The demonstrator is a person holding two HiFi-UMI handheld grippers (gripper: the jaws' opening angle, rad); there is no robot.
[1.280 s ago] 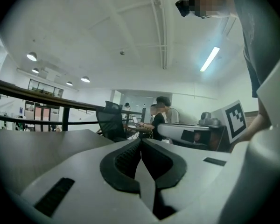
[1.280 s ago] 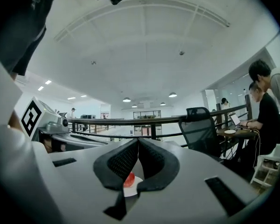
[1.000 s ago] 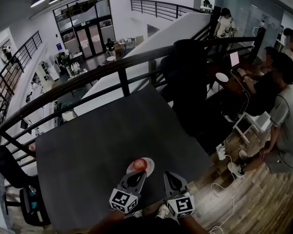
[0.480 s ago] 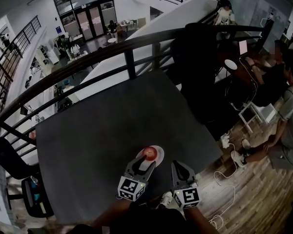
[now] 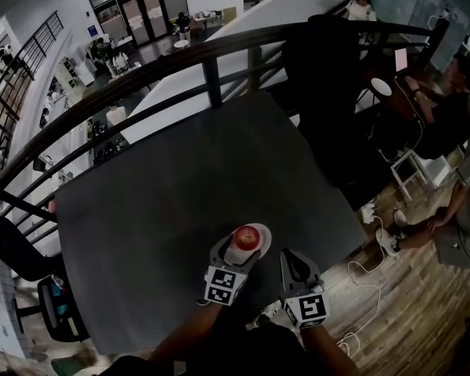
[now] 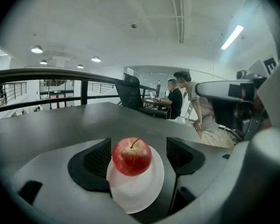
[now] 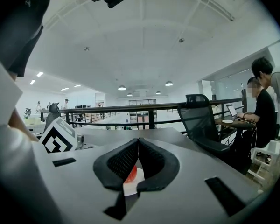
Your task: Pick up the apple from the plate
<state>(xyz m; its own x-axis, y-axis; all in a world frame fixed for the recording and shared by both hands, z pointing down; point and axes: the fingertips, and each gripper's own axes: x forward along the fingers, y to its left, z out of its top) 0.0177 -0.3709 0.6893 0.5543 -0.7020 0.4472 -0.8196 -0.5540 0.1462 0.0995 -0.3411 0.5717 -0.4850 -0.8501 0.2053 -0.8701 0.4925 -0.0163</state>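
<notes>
A red apple with a stem sits on a small white plate near the front edge of the dark grey table. My left gripper is open; its jaws have just been opening. They now stand on either side of the apple, low over the plate, with gaps to both pads. My right gripper is shut and empty, just right of the plate. Slivers of apple and plate show past its closed jaws.
A black metal railing runs along the table's far edge, with an open drop behind it. A black office chair stands at the far right corner. People sit at a desk on the right. Cables lie on the wooden floor.
My left gripper has moved forward and down to the plate, and its jaws have spread from shut to wide around the apple. The right gripper has crept slightly forward.
</notes>
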